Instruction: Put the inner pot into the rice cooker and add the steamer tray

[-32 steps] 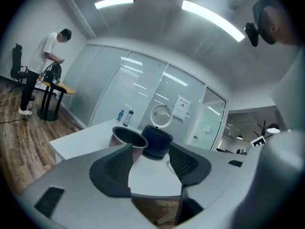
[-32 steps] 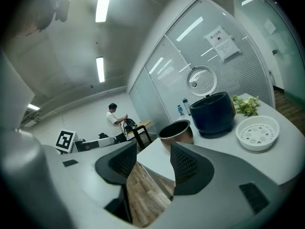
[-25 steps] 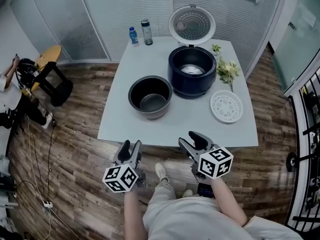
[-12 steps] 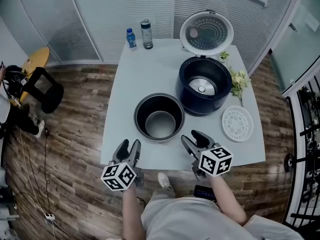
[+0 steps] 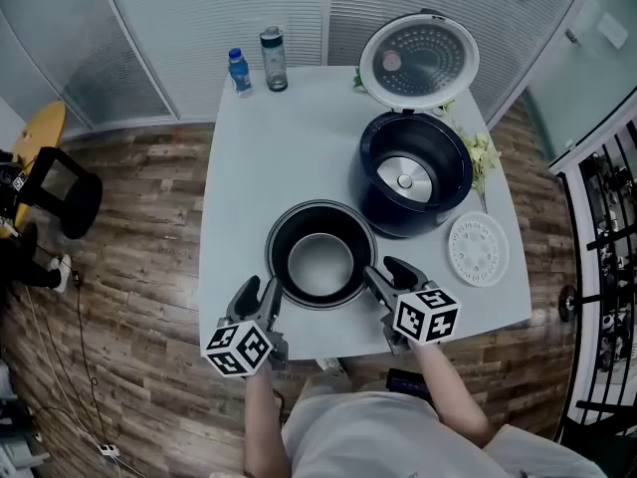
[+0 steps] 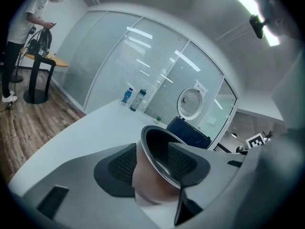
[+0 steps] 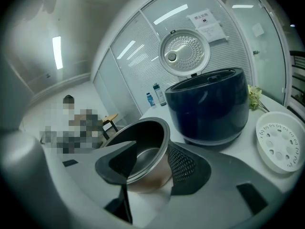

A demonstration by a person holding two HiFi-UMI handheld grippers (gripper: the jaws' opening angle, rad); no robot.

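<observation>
— What's hard to see around the tongs?

— The left tongs (image 5: 259, 289) and right tongs (image 5: 386, 270) both stand wide apart, clamped on nothing. The left pair's jaws have just been closing a little. In each gripper view the rim of the inner pot (image 5: 318, 262) stands between the jaws, and one jaw covers part of its inside. Whether any pad touches the wall I cannot tell.

— Where is the pot?

— On the bench (image 5: 249, 167), by the near edge, outside the rice cooker (image 5: 410, 182) and just left of it.

— And the count?

— Two tongs, one inner pot and one rice cooker with its lid (image 5: 418, 60) raised. One steamer tray (image 5: 478, 249) lies on the bench right of the pot. At the far left are a blue bottle (image 5: 237, 70) and a grey bottle (image 5: 273, 59). One bunch of flowers (image 5: 483, 152) is partly hidden behind the cooker. One person (image 6: 19, 32) stands far off, cut off at the left gripper view's edge.
</observation>
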